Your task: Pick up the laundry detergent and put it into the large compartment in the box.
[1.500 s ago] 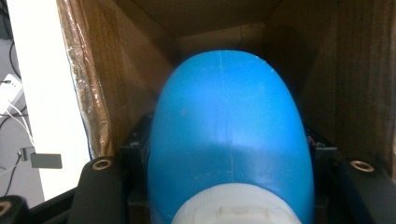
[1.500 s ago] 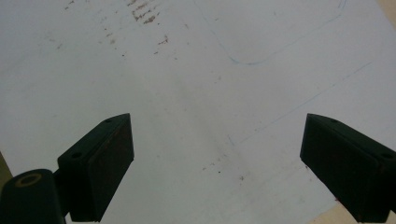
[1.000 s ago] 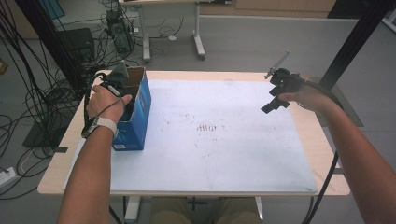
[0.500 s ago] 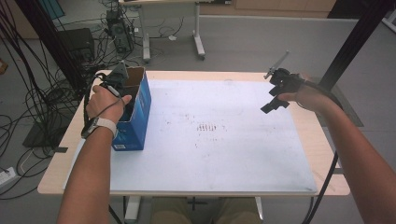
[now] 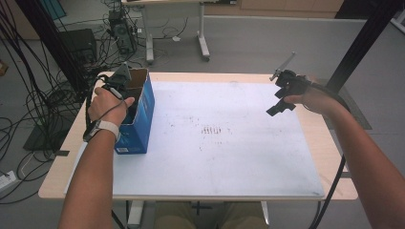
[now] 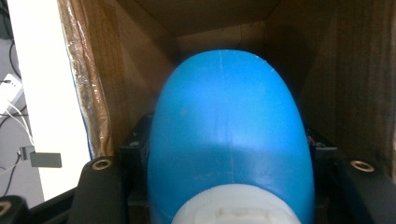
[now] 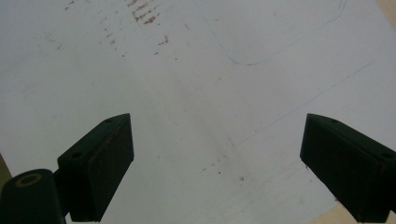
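At the left of the high view, the left gripper (image 5: 125, 83) reaches down into an open blue cardboard box (image 5: 138, 119) standing on the white sheet-covered table (image 5: 224, 152). In the left gripper view its jaws clasp a rounded blue plastic bottle with a white cap (image 6: 229, 149) between the box's brown inner walls. At the upper right, the right gripper (image 5: 282, 98) hangs above the table, jaws spread wide and empty (image 7: 215, 172).
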